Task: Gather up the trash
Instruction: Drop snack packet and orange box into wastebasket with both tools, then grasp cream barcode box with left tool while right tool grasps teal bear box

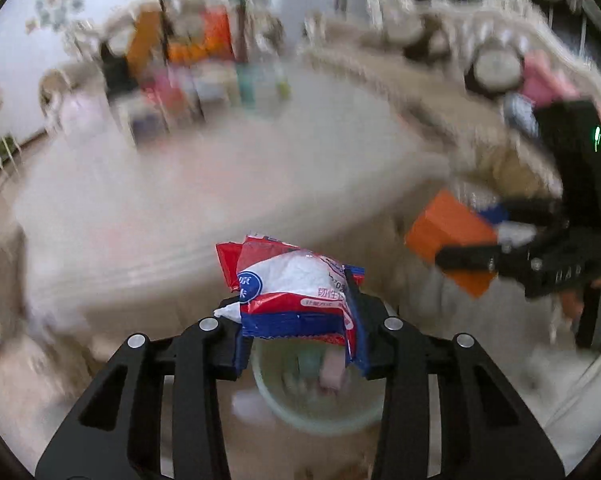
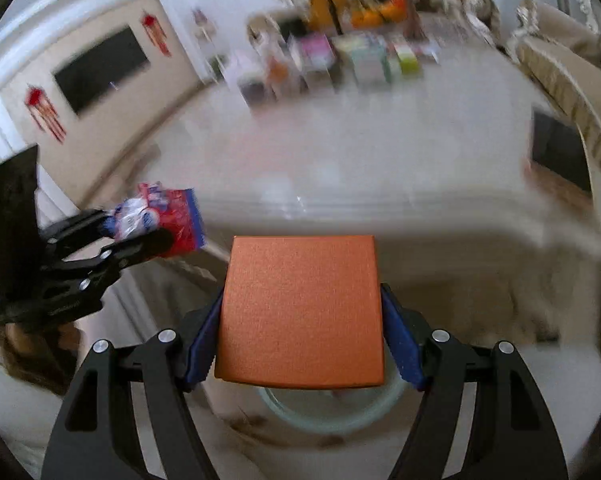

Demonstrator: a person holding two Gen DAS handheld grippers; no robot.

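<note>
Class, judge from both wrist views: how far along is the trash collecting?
Done: some items already lie in the pale green bin. In hand: the left hand-held gripper clamps a red, white and blue wrapper; the right hand-held gripper clamps an orange box. Left: neither has been dropped in yet.

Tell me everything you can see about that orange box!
The orange box is square and flat-sided, with a finely textured, cardboard-like surface and no print showing. It is closed and undamaged. The right tool holds it in the air, blue pads pressing both sides. It hangs just above a pale green bin on the floor. Nothing else touches it.
</note>
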